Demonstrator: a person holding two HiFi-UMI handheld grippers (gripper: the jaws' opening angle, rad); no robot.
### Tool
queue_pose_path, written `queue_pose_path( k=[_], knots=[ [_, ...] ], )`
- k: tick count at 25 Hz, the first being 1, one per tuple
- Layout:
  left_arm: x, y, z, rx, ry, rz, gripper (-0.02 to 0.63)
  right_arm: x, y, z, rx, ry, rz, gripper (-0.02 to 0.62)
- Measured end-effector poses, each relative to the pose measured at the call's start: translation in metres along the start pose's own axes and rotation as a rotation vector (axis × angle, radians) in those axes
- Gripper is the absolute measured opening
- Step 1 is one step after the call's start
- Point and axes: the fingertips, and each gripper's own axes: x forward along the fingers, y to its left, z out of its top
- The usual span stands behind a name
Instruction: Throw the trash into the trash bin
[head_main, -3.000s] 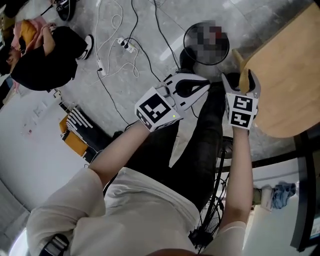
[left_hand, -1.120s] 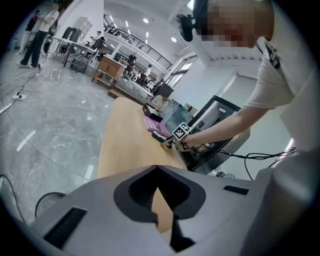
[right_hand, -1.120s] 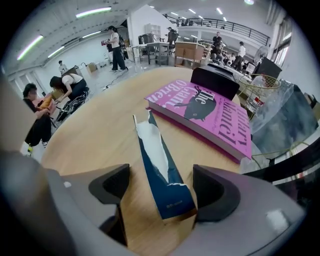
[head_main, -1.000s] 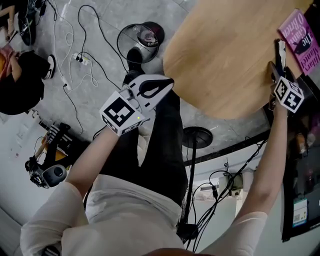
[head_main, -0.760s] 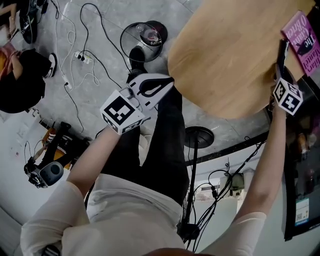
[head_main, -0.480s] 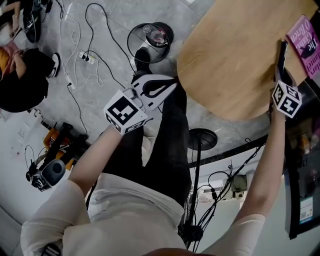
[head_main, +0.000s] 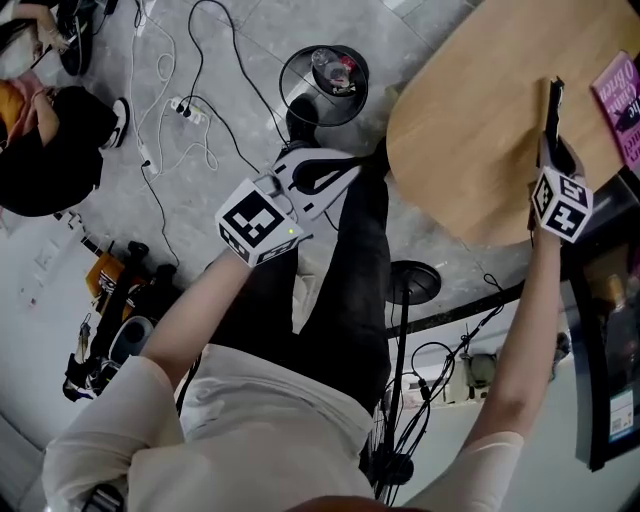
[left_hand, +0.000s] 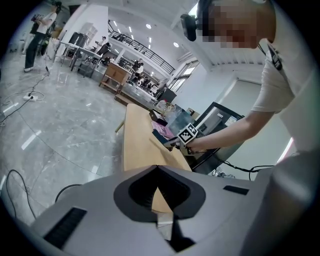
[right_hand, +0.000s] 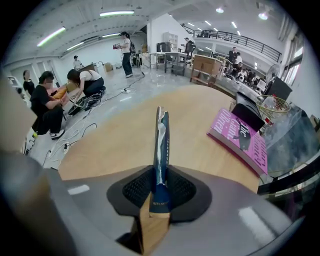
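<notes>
- Trash, a flat dark-blue foil wrapper, stands on edge above the round wooden desk. The right gripper pinches it, and its jaws have just been closing on it.
- Right arm is outstretched, with the gripper pointing steeply down.
- Left gripper has its jaws together and empty, and is held near the round black trash bin.

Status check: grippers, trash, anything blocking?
Left gripper shut, empty. Right gripper just closed on wrapper, over table. Trash bin beyond table edge, nothing seen blocking.

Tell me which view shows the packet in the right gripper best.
The right gripper view: the dark blue packet stands edge-on, clamped between the jaws. The head view shows it as a thin dark sliver; the left gripper view shows it tiny and far.
</notes>
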Motion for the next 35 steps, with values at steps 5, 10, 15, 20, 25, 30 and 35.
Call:
queue_pose_path(
  k=[5, 10, 15, 20, 25, 30, 35],
  knots=[
    [-0.020, 0.014, -0.004, -0.011, -0.013, 0.014, 0.006, 0.000, 0.046, 0.010, -0.030, -0.006, 0.038, 0.094],
    [-0.038, 0.017, -0.011, -0.015, -0.024, 0.028, 0.006, -0.007, 0.093, 0.018, -0.076, -0.023, 0.074, 0.094],
    [-0.056, 0.035, -0.018, -0.031, -0.034, 0.053, 0.006, -0.005, 0.167, 0.037, -0.131, -0.048, 0.162, 0.094],
    [-0.075, 0.049, -0.030, -0.052, -0.043, 0.081, 0.006, -0.004, 0.253, 0.048, -0.164, -0.063, 0.256, 0.094],
    [-0.094, 0.069, -0.040, -0.080, -0.062, 0.106, 0.006, 0.001, 0.330, 0.049, -0.238, -0.039, 0.347, 0.095],
    [-0.113, 0.087, -0.056, -0.109, -0.066, 0.134, 0.006, 0.008, 0.393, 0.038, -0.317, 0.006, 0.431, 0.097],
    [-0.127, 0.107, -0.069, -0.134, -0.064, 0.146, 0.006, 0.032, 0.427, 0.027, -0.333, 0.054, 0.450, 0.100]
  ],
)
